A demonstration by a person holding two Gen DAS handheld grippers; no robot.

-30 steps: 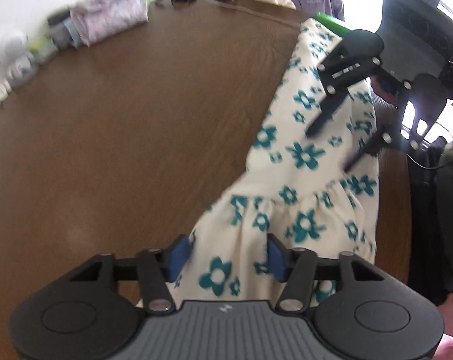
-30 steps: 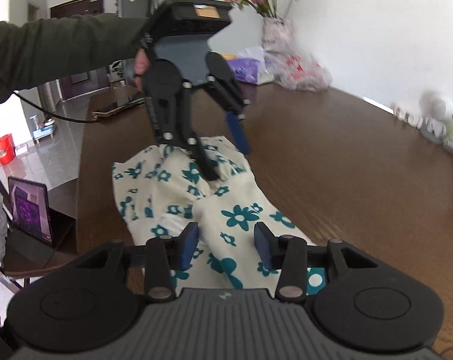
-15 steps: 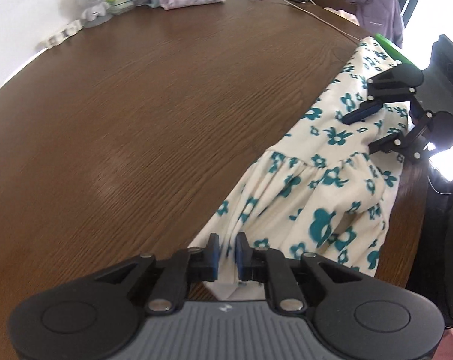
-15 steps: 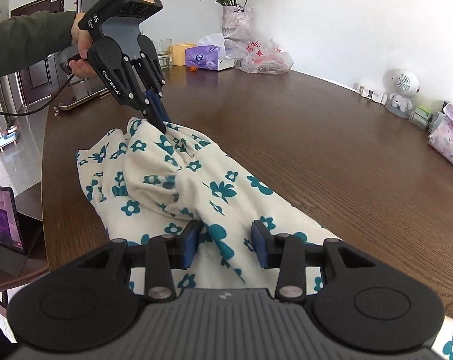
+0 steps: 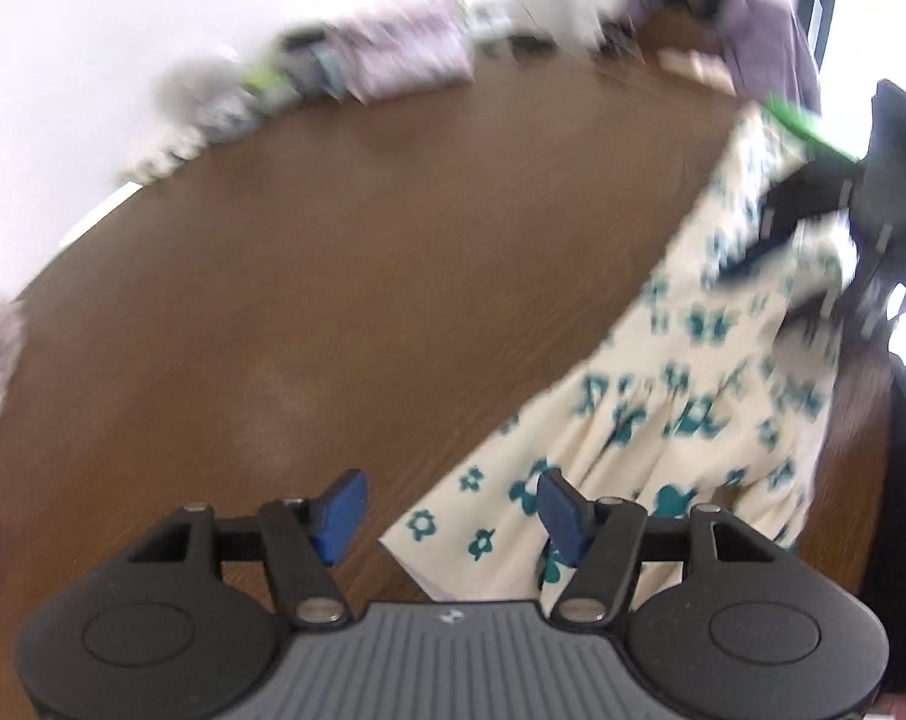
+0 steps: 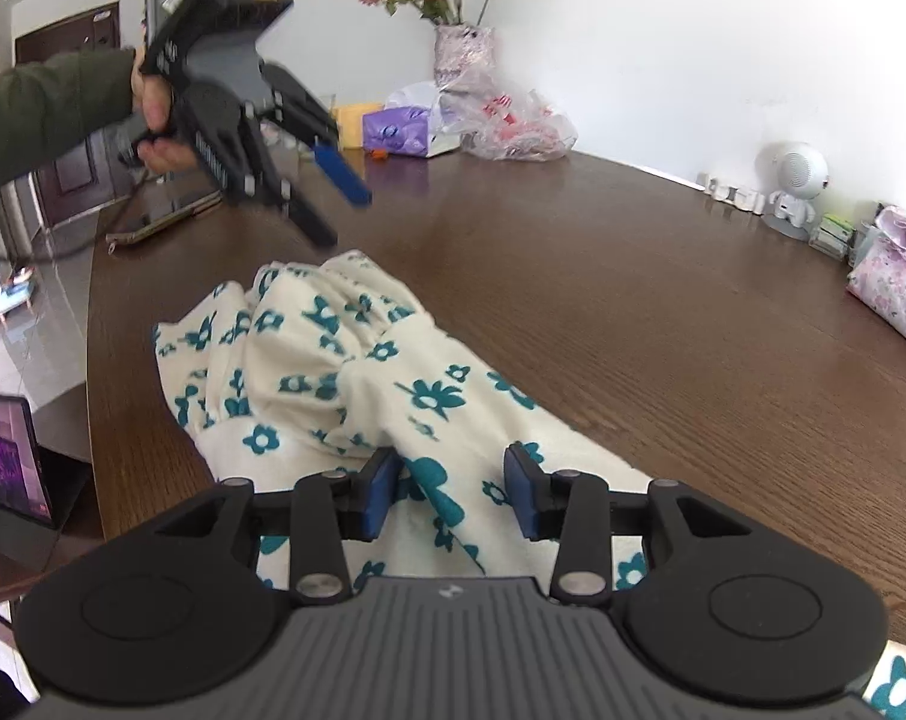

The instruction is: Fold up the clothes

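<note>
The cream dress with teal flowers (image 6: 357,372) lay bunched up along the near edge of the desk (image 6: 633,300), gathered end toward the far-left corner and the rest running back under the right tool (image 6: 453,489). That tool's blue pads (image 6: 378,495) sat either side of a fold of the fabric — close to it, but I couldn't tell if they were actually pinching it or just straddling it.

The left tool (image 6: 339,210) was up in the air above the gathered end, clear of the cloth, held by a hand (image 6: 153,120) coming out of a dark green sleeve (image 6: 39,114). Its jaws were spreading apart with nothing gripped. From its own camera, the left tool (image 5: 447,510) showed a corner of the dress below and between its pads, not touched by them, though that view was pretty blurry.

Along the desk's far edge by the white wall: a vase of dried pink flowers (image 6: 459,54), a crumpled plastic bag (image 6: 513,126), a purple tissue pack (image 6: 399,129), a small white robot-looking gadget (image 6: 795,189), and a pink floral pouch (image 6: 897,288) at the right end. A phone (image 6: 165,219) lay near the far-left corner — a screen (image 6: 3,456) glowed off the desk's left side.
</note>
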